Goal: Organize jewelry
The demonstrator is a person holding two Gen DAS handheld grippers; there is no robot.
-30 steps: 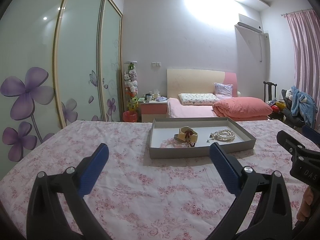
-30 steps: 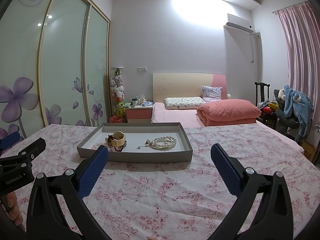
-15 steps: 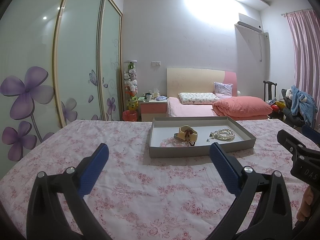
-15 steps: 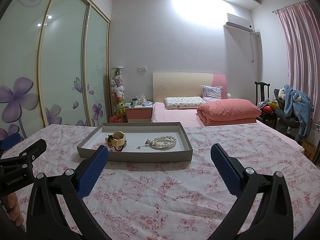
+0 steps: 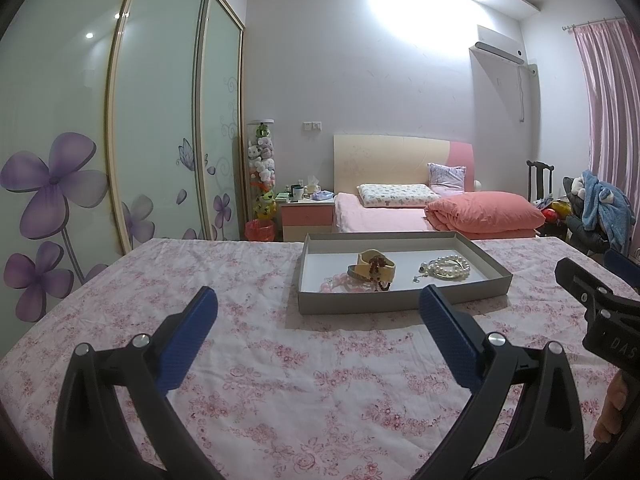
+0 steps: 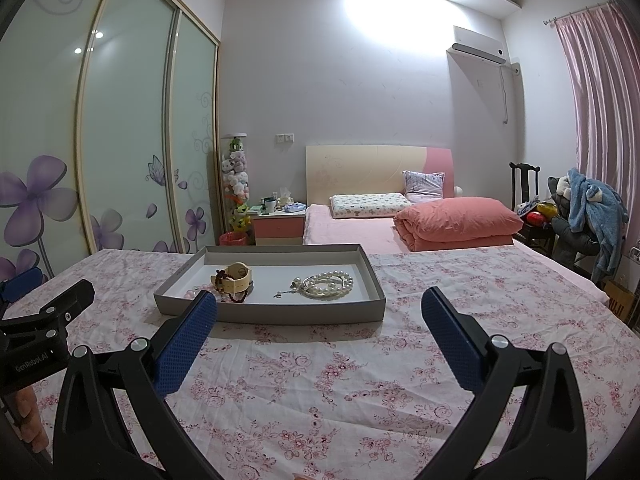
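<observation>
Left wrist view shows the left gripper [image 5: 318,312] with its jaws spread wide and nothing between them, hovering above a worktop [image 5: 248,360] covered in a pink floral cloth. Ahead of the jaws, nearer the right finger than the left one, sits a shallow grey tray [image 5: 400,304]. Inside the tray, a cream bangle [image 5: 376,266] stands at the middle with a string of dark red beads [image 5: 378,276] draped over it; a pink bead bracelet [image 5: 340,285] lies against the tray's near wall just left of the bangle, and a coil of white pearls [image 5: 446,269] rests apart on the right side of the tray floor. The right gripper [image 5: 592,300] enters at the right edge of this view, beside the tray, with part of a hand [image 5: 610,408] below it.

Right wrist view shows the right gripper [image 6: 320,312] likewise held with jaws spread and holding nothing, over the same cloth. The tray [image 6: 304,312] lies straight ahead, its near wall just beyond the left fingertip [image 6: 200,312]. The bangle [image 6: 238,276] and pearls [image 6: 326,285] are well apart on the tray floor, both beyond the jaws. The left gripper [image 6: 44,320] shows at the left edge.

Behind the worktop stand a bed [image 6: 360,228] with a folded pink quilt [image 6: 456,220] and a wardrobe [image 6: 140,120] with purple flower panels.
</observation>
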